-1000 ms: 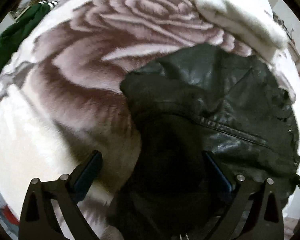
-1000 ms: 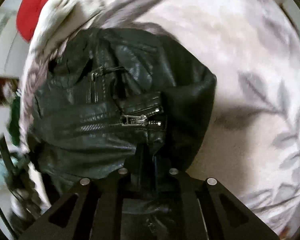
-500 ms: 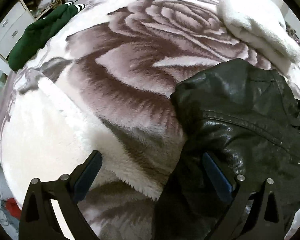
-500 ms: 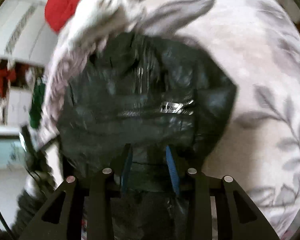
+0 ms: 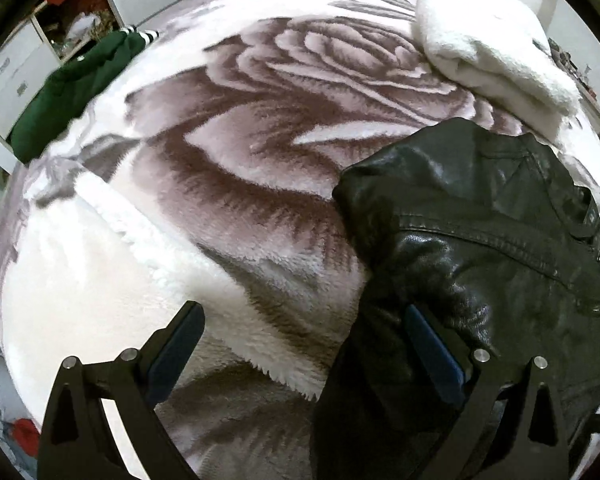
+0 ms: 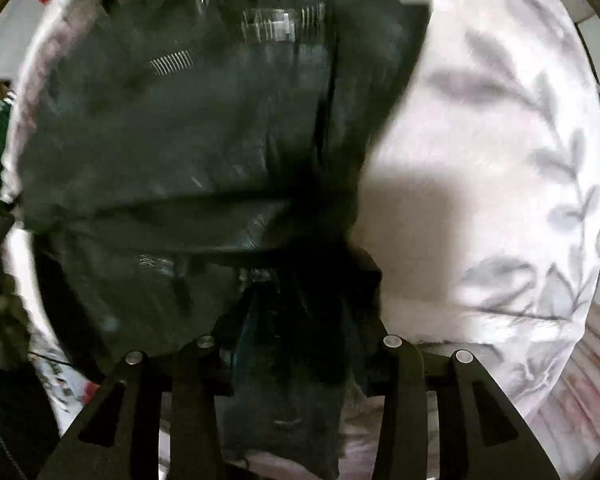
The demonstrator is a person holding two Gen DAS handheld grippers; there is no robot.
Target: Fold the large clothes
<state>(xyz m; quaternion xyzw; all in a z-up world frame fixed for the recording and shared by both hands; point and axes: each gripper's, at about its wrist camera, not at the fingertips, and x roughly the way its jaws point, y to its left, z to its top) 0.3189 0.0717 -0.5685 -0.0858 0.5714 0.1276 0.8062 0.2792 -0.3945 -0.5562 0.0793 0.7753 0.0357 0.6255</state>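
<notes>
Bright, fisheye-warped edges, right wrist view motion-blurred

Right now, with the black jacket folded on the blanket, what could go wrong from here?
1. The right gripper is opening with jacket fabric between its fingers; a zipper or seam may snag and drag the fold apart on withdrawal.
2. The left gripper is open, one finger over the leather; lifting carelessly could hook the edge.
3. The stiff leather may spring open on the plush blanket.
</notes>
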